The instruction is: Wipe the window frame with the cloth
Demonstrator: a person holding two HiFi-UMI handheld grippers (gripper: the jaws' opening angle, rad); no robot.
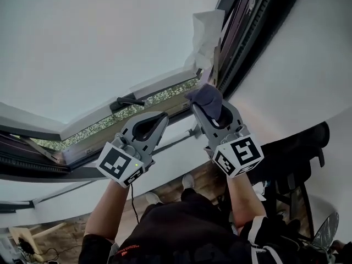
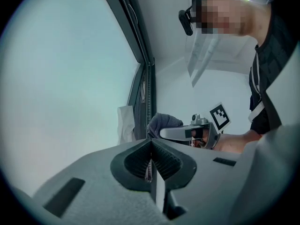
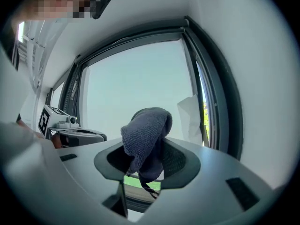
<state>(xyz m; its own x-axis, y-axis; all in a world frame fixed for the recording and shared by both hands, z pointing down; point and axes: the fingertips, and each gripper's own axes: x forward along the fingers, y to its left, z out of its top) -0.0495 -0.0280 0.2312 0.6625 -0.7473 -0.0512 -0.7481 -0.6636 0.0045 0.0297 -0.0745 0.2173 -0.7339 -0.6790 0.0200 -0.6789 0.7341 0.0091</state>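
Clearly the right tongs (image 1: 212,113) are clamped on the bunched grey-blue knitted cloth (image 1: 205,96), whose wad sits at the lower corner of the dark metal window frame (image 1: 242,37). Wiping well probably means pressing the wad into the frame's channel and sliding it steadily. The left tongs (image 1: 158,120), closed on nothing, wait beside. A crumpled white sheet (image 1: 207,29) at that edge could snag.
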